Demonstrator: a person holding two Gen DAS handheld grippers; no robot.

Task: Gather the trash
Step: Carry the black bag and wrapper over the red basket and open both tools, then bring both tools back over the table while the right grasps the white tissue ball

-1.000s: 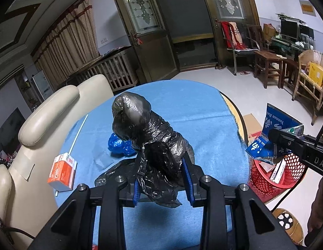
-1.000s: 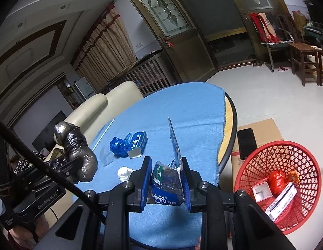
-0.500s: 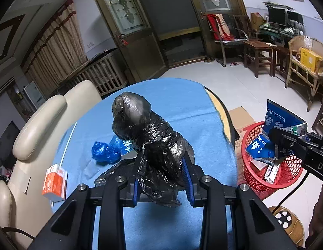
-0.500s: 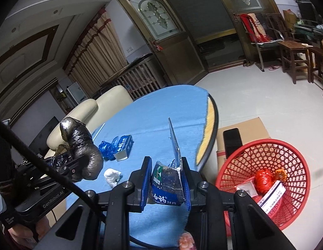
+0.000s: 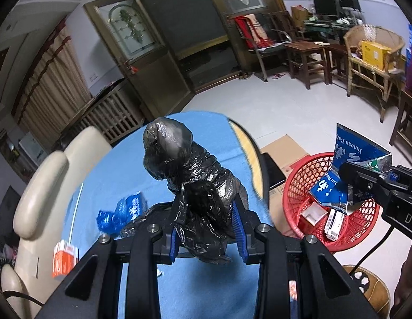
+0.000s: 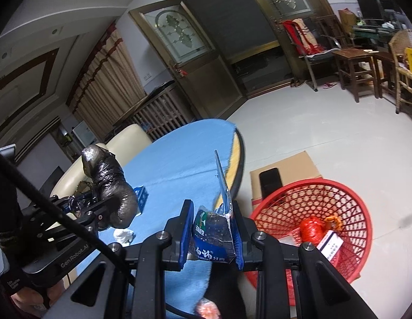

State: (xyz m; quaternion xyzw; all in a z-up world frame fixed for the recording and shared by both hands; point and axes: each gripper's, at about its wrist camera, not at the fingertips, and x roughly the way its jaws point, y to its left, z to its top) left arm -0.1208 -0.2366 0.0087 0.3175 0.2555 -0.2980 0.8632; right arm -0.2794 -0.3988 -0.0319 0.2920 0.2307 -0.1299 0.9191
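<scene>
Black plastic bag [image 5: 195,183] is pinched in the down-tilted left tool [image 5: 207,228]; right tool [image 6: 211,235] clamps a blue packet [image 6: 212,236].

Both tools are black. The left gripper [image 5: 208,228] has two black fingers with bright blue ribbed pads [image 5: 237,226] on the inner sides. Round silver screws [image 5: 262,228] sit on top of its arms. The right gripper [image 6: 211,235] looks the same, with blue pads [image 6: 187,228] and silver screws [image 6: 161,234]. In the right wrist view, at eight o'clock, the other tool's black body [image 6: 43,247] has small white letters, and a thick black cable [image 6: 46,207] runs across it.
</scene>
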